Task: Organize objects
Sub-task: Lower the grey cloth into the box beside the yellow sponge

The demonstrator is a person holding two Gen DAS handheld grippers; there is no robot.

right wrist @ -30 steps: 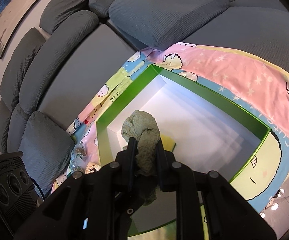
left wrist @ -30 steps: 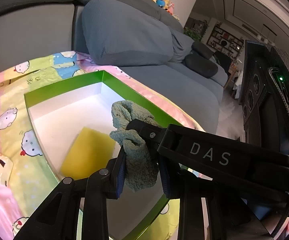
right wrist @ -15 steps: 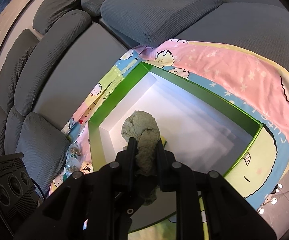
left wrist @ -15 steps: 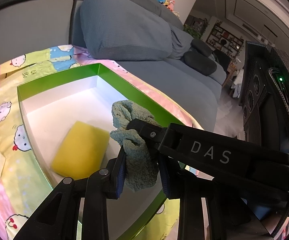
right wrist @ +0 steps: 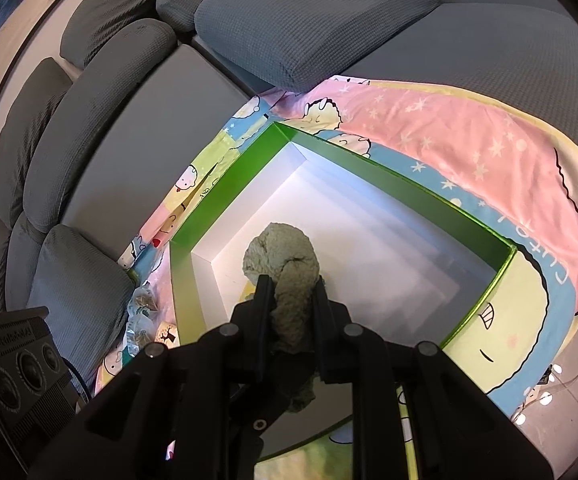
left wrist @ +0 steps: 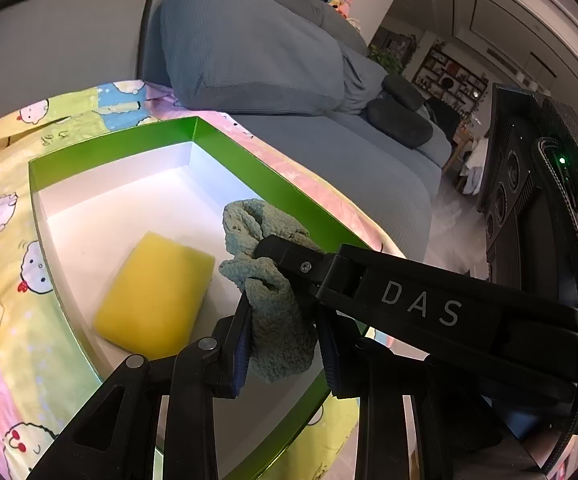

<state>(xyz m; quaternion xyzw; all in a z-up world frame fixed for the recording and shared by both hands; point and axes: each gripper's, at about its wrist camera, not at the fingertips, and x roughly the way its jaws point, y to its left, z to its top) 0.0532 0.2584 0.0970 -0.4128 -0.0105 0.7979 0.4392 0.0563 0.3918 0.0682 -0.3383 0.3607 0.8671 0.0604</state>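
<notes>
A crumpled grey-green fuzzy cloth [left wrist: 263, 224] hangs over the open green box [left wrist: 249, 152] with a white inside. My left gripper [left wrist: 283, 332] is shut on the cloth's lower part, its blue pads pressing both sides. My right gripper [left wrist: 277, 250], marked DAS, comes in from the right and clamps the cloth's upper part. In the right wrist view the right gripper [right wrist: 291, 294] is shut on the cloth [right wrist: 281, 250] above the box [right wrist: 369, 168]. A yellow sponge [left wrist: 157, 292] lies on the box floor, left of the cloth.
The box rests on a cartoon-print blanket [right wrist: 469, 140] spread over a grey sofa with big cushions [left wrist: 249, 48]. A black speaker [right wrist: 13, 360] stands at the left in the right wrist view. Small packets [right wrist: 141, 312] lie on the blanket beside the box.
Both grippers keep their hold on the cloth. The box has drifted slightly in both views, and the sponge's yellow edge has slipped behind the cloth in the right wrist view.
</notes>
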